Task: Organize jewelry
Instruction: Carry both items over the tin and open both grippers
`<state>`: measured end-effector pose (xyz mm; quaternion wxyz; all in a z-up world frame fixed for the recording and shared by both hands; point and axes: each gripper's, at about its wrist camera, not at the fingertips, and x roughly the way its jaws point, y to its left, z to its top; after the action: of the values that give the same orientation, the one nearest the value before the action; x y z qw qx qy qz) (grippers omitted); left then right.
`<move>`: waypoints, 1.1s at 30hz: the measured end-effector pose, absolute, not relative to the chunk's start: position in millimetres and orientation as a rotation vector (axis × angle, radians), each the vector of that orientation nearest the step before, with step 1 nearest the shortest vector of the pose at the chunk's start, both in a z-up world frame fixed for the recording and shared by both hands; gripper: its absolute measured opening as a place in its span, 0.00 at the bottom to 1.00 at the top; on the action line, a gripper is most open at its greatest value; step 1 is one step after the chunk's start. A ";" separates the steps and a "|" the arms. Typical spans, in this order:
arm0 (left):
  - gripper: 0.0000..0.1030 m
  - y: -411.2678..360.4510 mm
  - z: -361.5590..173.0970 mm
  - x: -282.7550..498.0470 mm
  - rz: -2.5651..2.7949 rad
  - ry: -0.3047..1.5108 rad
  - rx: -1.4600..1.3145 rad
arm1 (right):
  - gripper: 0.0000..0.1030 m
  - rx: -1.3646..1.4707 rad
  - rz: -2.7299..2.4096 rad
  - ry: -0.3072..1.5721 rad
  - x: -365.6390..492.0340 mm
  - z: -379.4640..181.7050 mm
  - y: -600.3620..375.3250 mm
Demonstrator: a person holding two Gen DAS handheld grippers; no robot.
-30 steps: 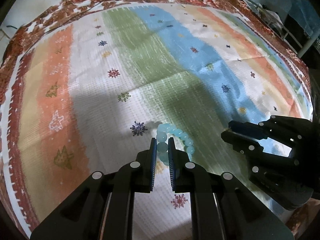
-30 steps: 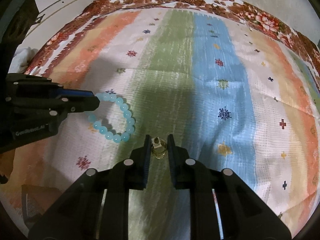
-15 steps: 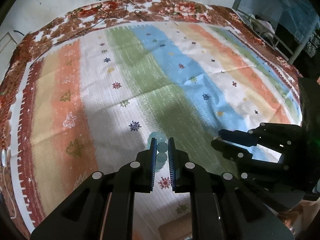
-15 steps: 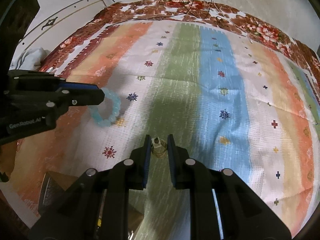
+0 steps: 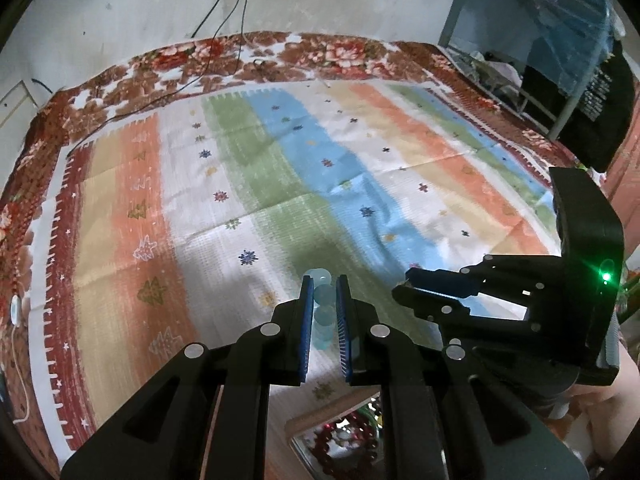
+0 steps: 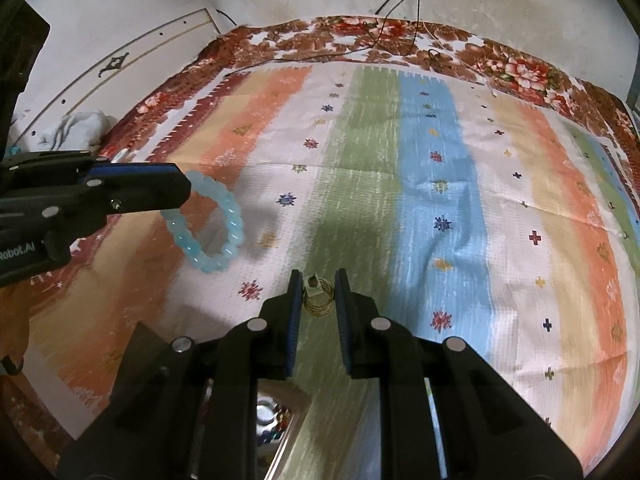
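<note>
1. 2 claws hang above a bed spread with a striped cloth (image 5: 248, 184); the cloth carries orange, white, green and blue bands with small snowflake and tree motifs, and a red floral blanket (image 5: 224, 60) shows beyond its far edge.
2. Left claw (image 5: 323, 300) is pinching a pale blue beaded bracelet (image 5: 322, 312): in the left wrist view several beads sit stacked between the 2 blue-padded fingers (image 5: 306, 320).
3. From the right wrist view the same bracelet (image 6: 216, 224) hangs as an open loop from the tip of the left claw (image 6: 176, 190), clear of the cloth (image 6: 440, 184), over the orange and white bands near the cloth's left edge, and casts a shadow on the cloth.
4. Right claw (image 6: 317, 292) is pinching a small gold ring with a pale stone setting (image 6: 316, 294); the ring sits between the fingers near their tips, above the green band.
5. In the left wrist view the right claw (image 5: 408, 292) enters from the right, its fingers close together; what they hold is too small to make out there, and a green light glows on its body.
6. At the near edge of the bed, below both claws, an open jewelry box (image 5: 340, 440) shows red beads inside; the right wrist view shows its corner (image 6: 280, 412) with shiny, coloured pieces.
7. 2 dark cables (image 5: 224, 8) run down the wall (image 5: 120, 12) behind the bed onto the floral blanket.
</note>
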<state>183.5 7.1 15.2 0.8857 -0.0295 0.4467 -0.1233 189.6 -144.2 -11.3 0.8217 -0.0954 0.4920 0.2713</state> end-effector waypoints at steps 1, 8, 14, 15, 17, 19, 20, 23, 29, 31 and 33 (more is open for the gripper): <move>0.10 5.0 17.5 179.1 -0.262 0.921 -0.058 | 0.17 -0.196 0.583 1.048 186.3 -9.8 -145.8; 0.10 -3.1 26.4 152.5 -0.281 0.887 -0.053 | 0.17 -0.193 0.596 1.025 166.3 1.2 -152.3; 0.10 -7.0 27.8 128.7 -0.294 0.873 -0.058 | 0.17 -0.209 0.618 1.013 146.8 6.2 -154.2; 0.10 -8.4 27.9 124.8 -0.297 0.870 -0.056 | 0.17 -0.213 0.623 1.010 142.2 6.8 -153.9; 0.10 -10.9 27.9 118.2 -0.300 0.867 -0.051 | 0.17 -0.218 0.636 1.007 135.8 8.0 -152.7; 0.10 -13.2 27.8 109.1 -0.304 0.861 -0.053 | 0.17 -0.225 0.647 1.002 128.6 9.5 -151.1; 0.10 -14.0 27.3 105.5 -0.305 0.860 -0.054 | 0.17 -0.226 0.654 1.002 124.6 9.8 -150.4; 0.10 -14.1 24.4 93.2 -0.307 0.861 -0.062 | 0.17 -0.233 0.664 1.004 117.3 8.6 -150.1; 0.10 -14.0 12.1 76.5 -0.303 0.888 -0.083 | 0.17 -0.245 0.690 1.010 102.1 6.6 -149.5; 0.10 -13.5 6.6 72.6 -0.300 0.901 -0.089 | 0.17 -0.252 0.699 1.011 96.9 5.5 -148.1; 0.10 -14.0 0.8 69.1 -0.306 0.915 -0.094 | 0.17 -0.257 0.708 1.018 94.6 3.6 -147.2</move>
<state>69.1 -14.0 0.8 0.8849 -0.0450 0.4396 -0.1472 94.6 -147.2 3.6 0.8061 -0.1202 0.4757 0.3308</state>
